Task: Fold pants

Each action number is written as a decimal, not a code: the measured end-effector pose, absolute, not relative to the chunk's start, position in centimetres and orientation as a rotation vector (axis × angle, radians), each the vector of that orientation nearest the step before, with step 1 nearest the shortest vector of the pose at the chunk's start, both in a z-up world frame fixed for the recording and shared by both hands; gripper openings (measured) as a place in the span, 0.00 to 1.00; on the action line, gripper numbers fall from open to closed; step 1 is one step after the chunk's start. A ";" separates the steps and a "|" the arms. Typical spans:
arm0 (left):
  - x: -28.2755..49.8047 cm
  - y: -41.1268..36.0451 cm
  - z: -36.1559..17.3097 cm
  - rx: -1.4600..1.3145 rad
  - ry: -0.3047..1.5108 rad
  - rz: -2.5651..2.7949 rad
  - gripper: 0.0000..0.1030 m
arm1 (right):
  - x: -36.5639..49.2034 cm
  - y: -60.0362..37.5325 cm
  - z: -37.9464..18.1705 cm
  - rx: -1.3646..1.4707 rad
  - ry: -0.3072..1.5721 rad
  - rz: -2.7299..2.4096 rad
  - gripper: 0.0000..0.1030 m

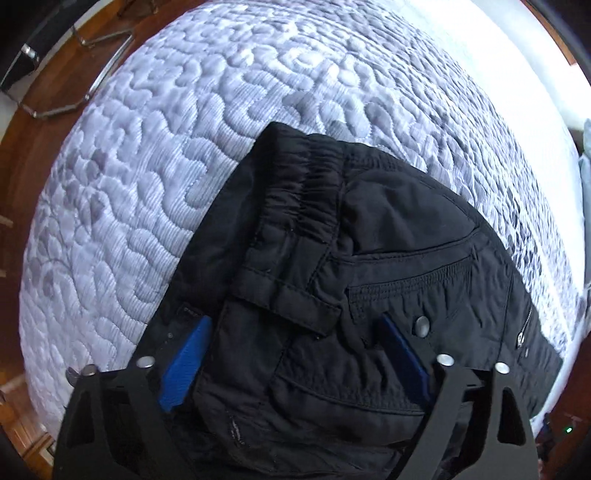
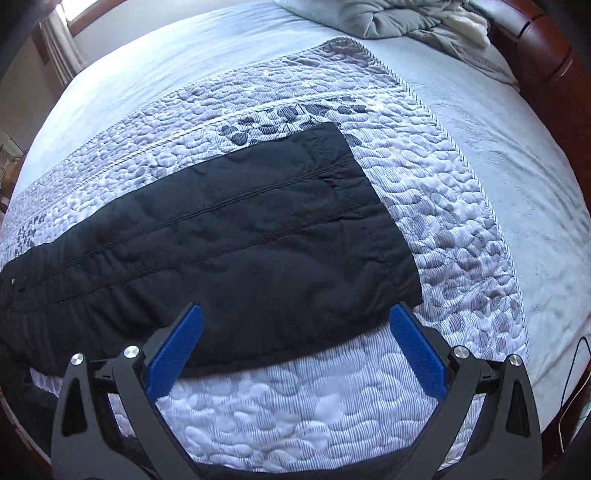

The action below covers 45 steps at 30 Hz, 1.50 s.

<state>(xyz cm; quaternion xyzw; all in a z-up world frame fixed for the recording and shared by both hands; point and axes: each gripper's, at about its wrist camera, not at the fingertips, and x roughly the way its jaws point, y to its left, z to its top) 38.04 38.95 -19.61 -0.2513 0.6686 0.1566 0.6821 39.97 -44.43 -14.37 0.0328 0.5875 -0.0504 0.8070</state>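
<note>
The black pants [image 2: 229, 236] lie flat on a quilted bedspread [image 2: 443, 206] that covers the near part of the bed [image 2: 517, 166]. The legs appear stacked 1 on the other, which suggests a lengthwise fold is already made, though the layers cannot be fully checked from here. The hem end points away to the right in the right wrist view, and the elastic waistband [image 1: 306, 184] shows close up in the left wrist view, so each tool sits at 1 end of the garment.

The left gripper [image 1: 295, 339] hangs directly over the waist and pocket area, jaws spread wide, with fabric bulging between the 2 blue pads; whether the pads touch the cloth is hard to tell. The right gripper [image 2: 295, 325] has its jaws spread wide too, holding nothing, its tips above the near edge of the leg close to the hem corner.

This placement fits a crosswise fold: taking hold at both ends keeps the long piece from sagging or twisting while 1 end is carried over the other. The thin, slippery-looking fabric may slide between layers, so a pinch through both layers seems wise.

A crumpled grey blanket [image 2: 406, 18] lies well apart at the head of the bed.
</note>
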 end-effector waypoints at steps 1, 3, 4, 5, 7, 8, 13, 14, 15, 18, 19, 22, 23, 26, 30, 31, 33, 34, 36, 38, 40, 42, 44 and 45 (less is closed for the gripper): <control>38.0 38.6 -19.3 -0.559 1.489 0.343 0.70 | 40.2 -44.4 -14.6 0.067 1.259 -0.107 0.98; 37.6 38.5 -18.9 -0.671 1.439 0.290 0.44 | 40.4 -44.5 -14.9 0.063 1.264 -0.106 0.98; 37.6 38.1 -18.6 -0.699 1.421 0.300 0.37 | 40.5 -44.6 -15.1 0.062 1.267 -0.108 0.98; 37.5 37.9 -18.3 -0.720 1.408 0.292 0.32 | 40.7 -44.7 -15.2 0.062 1.269 -0.109 0.98; 37.3 37.5 -17.8 -0.737 1.385 0.258 0.19 | 41.0 -44.8 -15.4 0.060 1.271 -0.104 0.98; 37.3 37.1 -17.5 -0.722 1.377 0.253 0.18 | 41.1 -44.9 -15.4 0.055 1.268 -0.102 0.98; 37.8 35.7 -17.1 -0.655 1.372 0.242 0.13 | 44.0 -45.9 -15.1 0.050 1.259 -0.055 0.98; 38.0 35.5 -17.2 -0.654 1.374 0.244 0.13 | 44.8 -46.3 -15.1 0.064 1.263 -0.042 0.98; 38.4 35.8 -17.6 -0.655 1.376 0.244 0.13 | 45.6 -46.8 -15.2 0.079 1.271 -0.027 0.98; 39.0 35.8 -18.1 -0.647 1.382 0.247 0.13 | 48.4 -48.0 -16.1 0.095 1.310 -0.018 0.98; 39.1 35.5 -18.5 -0.642 1.385 0.248 0.13 | 49.4 -48.4 -16.3 0.090 1.315 -0.035 0.97; 39.2 35.8 -19.0 -0.644 1.392 0.251 0.13 | 51.8 -49.6 -17.4 0.126 1.330 -0.042 0.97; 39.1 35.9 -19.1 -0.644 1.394 0.251 0.13 | 52.6 -49.8 -17.9 0.137 1.350 -0.038 0.97; 39.2 35.7 -19.6 -0.636 1.397 0.250 0.13 | 54.8 -50.5 -19.3 0.128 1.367 -0.077 0.97; 39.5 35.7 -20.2 -0.635 1.404 0.249 0.13 | 57.0 -50.9 -21.3 0.135 1.407 -0.092 0.98; 39.5 35.6 -20.4 -0.633 1.407 0.249 0.13 | 57.4 -50.8 -21.5 0.127 1.402 -0.100 0.98; 39.7 35.6 -20.5 -0.632 1.412 0.253 0.13 | 57.8 -50.4 -21.5 0.104 1.398 -0.101 0.97; 39.7 35.6 -20.6 -0.630 1.414 0.257 0.13 | 57.9 -50.0 -21.4 0.081 1.396 -0.090 0.93; 39.9 35.4 -20.6 -0.620 1.417 0.268 0.13 | 57.8 -49.0 -21.0 0.031 1.382 -0.050 0.58; 40.0 35.2 -20.5 -0.611 1.416 0.290 0.14 | 57.3 -48.1 -20.4 -0.029 1.365 -0.031 0.29; 40.2 34.5 -20.2 -0.562 1.415 0.300 0.14 | 56.8 -47.9 -19.6 -0.011 1.354 0.002 0.12; 40.2 34.0 -20.0 -0.536 1.411 0.305 0.13 | 56.2 -47.6 -18.5 -0.034 1.329 0.000 0.09; 40.1 33.5 -19.4 -0.526 1.399 0.309 0.12 | 55.1 -46.8 -17.0 -0.086 1.274 0.002 0.09; 40.1 33.3 -19.1 -0.523 1.389 0.305 0.12 | 54.4 -46.7 -15.9 -0.088 1.238 0.006 0.09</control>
